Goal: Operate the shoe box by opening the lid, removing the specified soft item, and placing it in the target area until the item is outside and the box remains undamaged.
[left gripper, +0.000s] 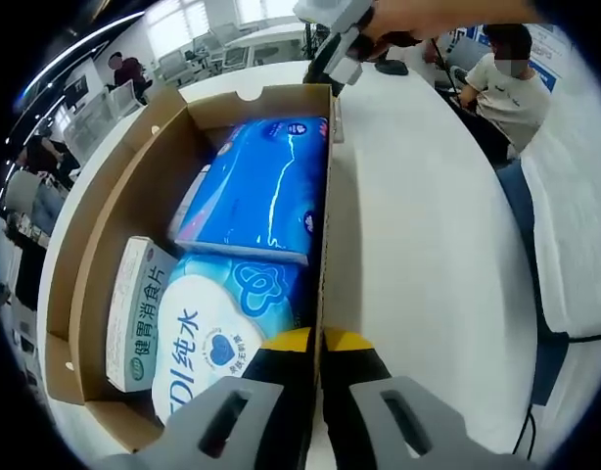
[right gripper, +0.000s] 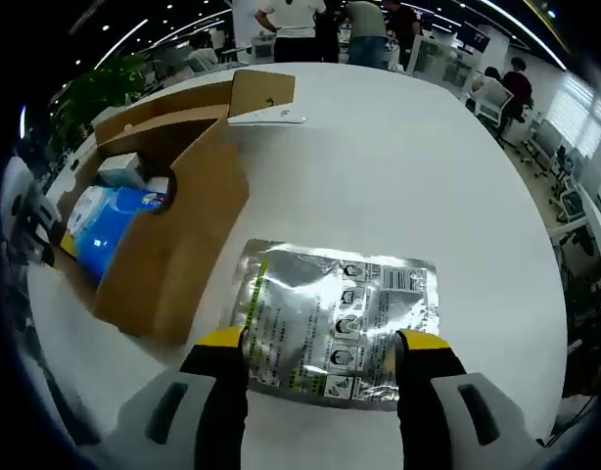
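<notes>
An open cardboard shoe box (left gripper: 134,166) lies on the white table (left gripper: 418,225). Inside it are a blue soft pack (left gripper: 261,186), a blue-and-white wipes pack (left gripper: 217,323) and a small white carton (left gripper: 139,313). My left gripper (left gripper: 320,343) is shut on the box's right wall, which runs between its yellow tips. In the right gripper view a silver foil pouch (right gripper: 340,318) lies flat on the table beside the box (right gripper: 178,245). My right gripper (right gripper: 323,345) is open, one jaw on each side of the pouch's near edge. The right gripper (left gripper: 335,44) also shows beyond the box's far end.
The box's lid flap (right gripper: 261,93) stands up at its far end. My left gripper (right gripper: 31,230) appears at the box's far side. A seated person (left gripper: 506,78) is past the table's edge, and other people and desks fill the background. White table surface (right gripper: 408,166) stretches beyond the pouch.
</notes>
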Tool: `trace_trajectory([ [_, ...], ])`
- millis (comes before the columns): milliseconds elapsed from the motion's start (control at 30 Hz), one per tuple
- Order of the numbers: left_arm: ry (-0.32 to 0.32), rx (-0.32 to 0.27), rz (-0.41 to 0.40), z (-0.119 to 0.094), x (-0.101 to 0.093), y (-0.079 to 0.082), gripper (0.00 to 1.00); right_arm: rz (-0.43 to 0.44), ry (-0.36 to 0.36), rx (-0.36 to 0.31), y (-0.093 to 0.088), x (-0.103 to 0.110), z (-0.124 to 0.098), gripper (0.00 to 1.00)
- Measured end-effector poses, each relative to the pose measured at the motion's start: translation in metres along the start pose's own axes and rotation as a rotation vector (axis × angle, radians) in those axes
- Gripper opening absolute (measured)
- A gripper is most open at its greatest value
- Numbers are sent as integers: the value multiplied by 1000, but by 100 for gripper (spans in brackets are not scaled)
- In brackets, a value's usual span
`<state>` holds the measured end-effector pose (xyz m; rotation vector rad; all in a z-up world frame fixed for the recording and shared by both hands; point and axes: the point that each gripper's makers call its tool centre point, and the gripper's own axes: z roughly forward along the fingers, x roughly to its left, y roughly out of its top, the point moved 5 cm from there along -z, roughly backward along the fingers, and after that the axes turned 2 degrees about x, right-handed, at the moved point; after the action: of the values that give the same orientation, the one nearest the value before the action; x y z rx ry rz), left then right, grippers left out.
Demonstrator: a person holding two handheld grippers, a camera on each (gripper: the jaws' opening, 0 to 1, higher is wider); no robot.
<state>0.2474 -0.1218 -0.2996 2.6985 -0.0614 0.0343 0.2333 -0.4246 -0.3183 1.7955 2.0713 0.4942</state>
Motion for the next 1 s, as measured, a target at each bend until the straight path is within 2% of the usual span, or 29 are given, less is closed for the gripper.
trace_trajectory([
  [300,-3,-7,-15,1,-3,-1,1,-22,-30,-8,-3,6,5,59],
  [367,-5,-10,-19,1,-3,-2,1,-6,-26,-11,-3,5,7,59],
  [433,-6,-11,-20,1,-3,-1,1,48,-8,-16,-4,4,9,59],
  [1000,-13,-32,-29,0,1,0,1,86,-9,-37,2,-12,13,59],
])
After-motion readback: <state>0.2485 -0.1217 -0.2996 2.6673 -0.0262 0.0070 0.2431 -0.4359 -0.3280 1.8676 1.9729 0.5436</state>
